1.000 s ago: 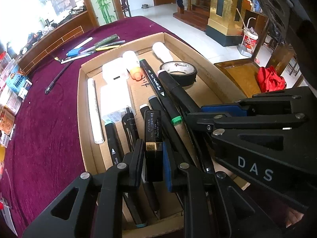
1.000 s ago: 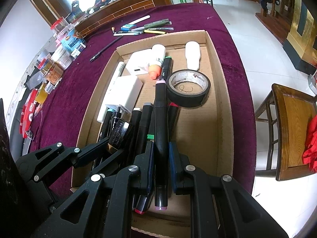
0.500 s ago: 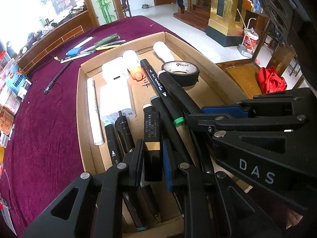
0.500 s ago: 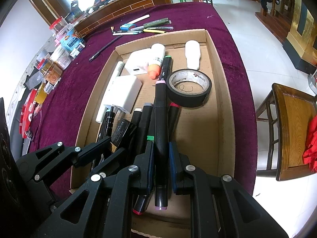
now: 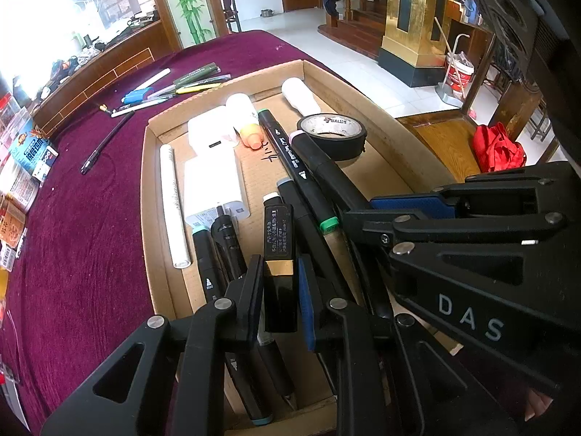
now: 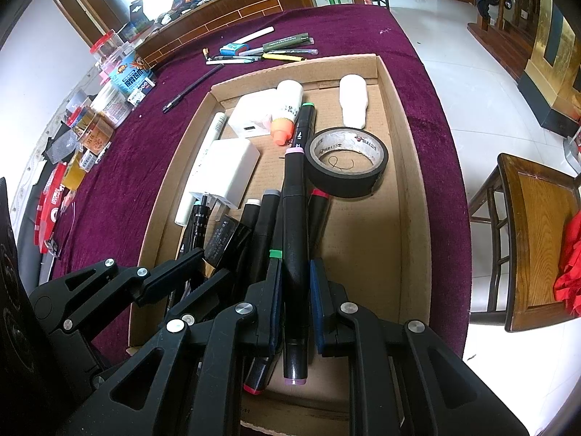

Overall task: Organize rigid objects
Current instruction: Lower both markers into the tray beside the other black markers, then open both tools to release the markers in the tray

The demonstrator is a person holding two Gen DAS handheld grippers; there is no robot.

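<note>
A shallow cardboard tray (image 5: 152, 218) (image 6: 414, 181) lies on a purple cloth. My left gripper (image 5: 279, 272) (image 6: 208, 267) is shut on a small black box with a gold band (image 5: 279, 239) (image 6: 225, 236), held over the tray's near left part. My right gripper (image 6: 296, 272) (image 5: 363, 212) is shut on a long black marker with pink ends (image 6: 294, 218) (image 5: 323, 167), which lies slanted over several other black markers (image 6: 261, 225) in the tray. A black tape roll (image 6: 346, 161) (image 5: 332, 134) sits just beyond the marker's tip.
The tray also holds a white charger (image 5: 214, 189), a white tube (image 5: 172, 200), an orange-capped bottle (image 5: 245, 120) and a white bottle (image 6: 354, 101). Loose pens (image 6: 268, 49) lie on the cloth beyond it. Packets (image 6: 90, 134) line the left edge. A wooden chair (image 6: 537, 239) stands right.
</note>
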